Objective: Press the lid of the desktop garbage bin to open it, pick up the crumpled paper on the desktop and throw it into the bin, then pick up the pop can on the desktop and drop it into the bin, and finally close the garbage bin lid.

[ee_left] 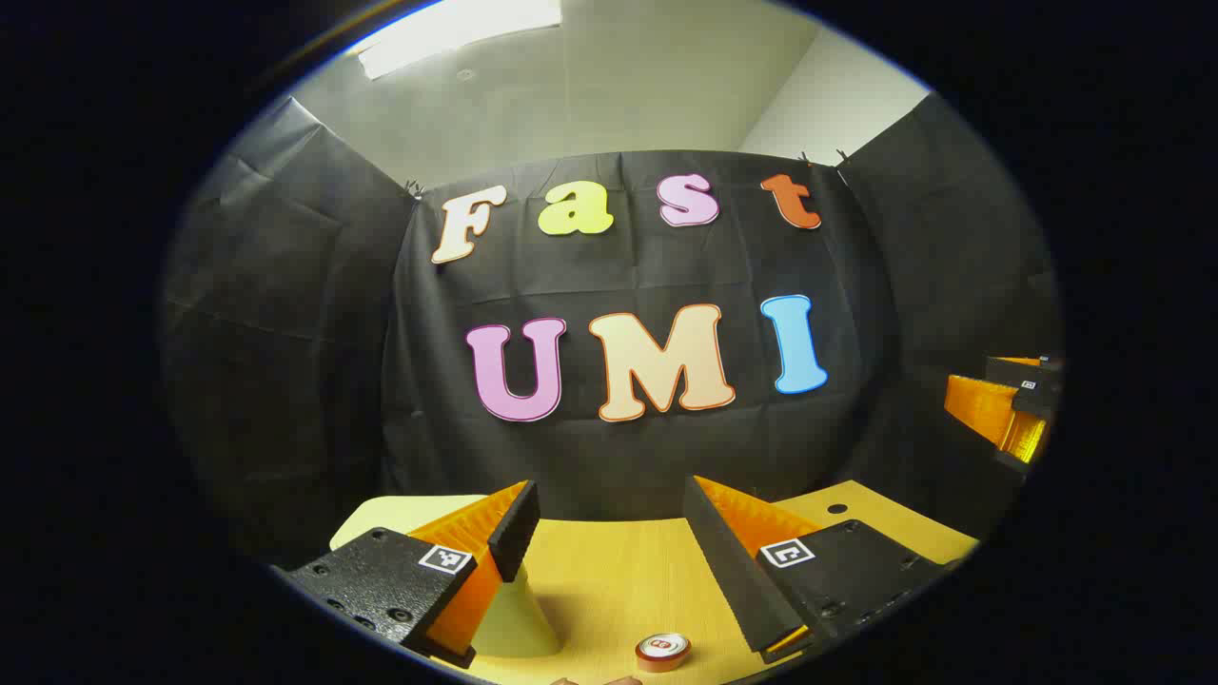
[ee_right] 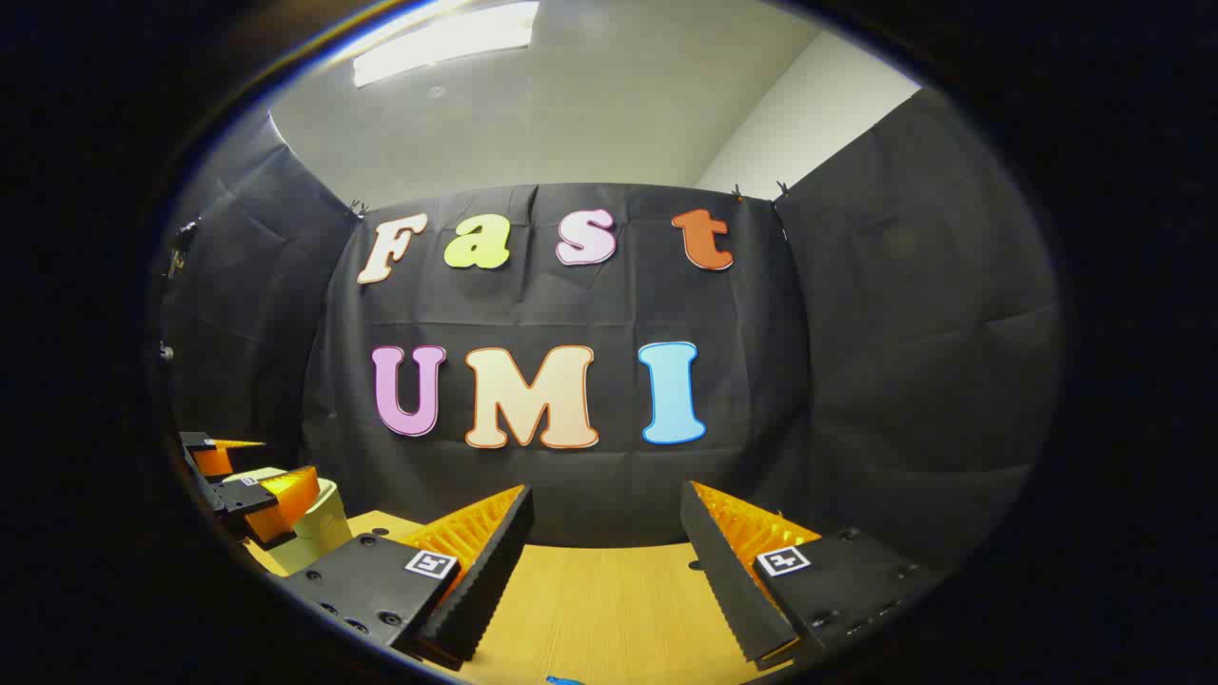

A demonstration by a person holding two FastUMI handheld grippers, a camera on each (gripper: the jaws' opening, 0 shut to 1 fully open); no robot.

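Note:
My left gripper is open above the wooden table, nothing between its fingers. A pale yellow-green bin stands just behind its left finger, which hides part of it. The pop can, red with a silver top, stands upright near the bottom edge, below the gap between the fingers. My right gripper is also open and empty over the table. In the right gripper view the left gripper hovers at the far left, right above the bin. The right gripper appears at the far right of the left gripper view.
Black cloth walls close the booth at the back and on both sides. The table's back edge runs along the cloth. A small round hole marks the tabletop at the right. A small blue thing peeks in at the bottom edge.

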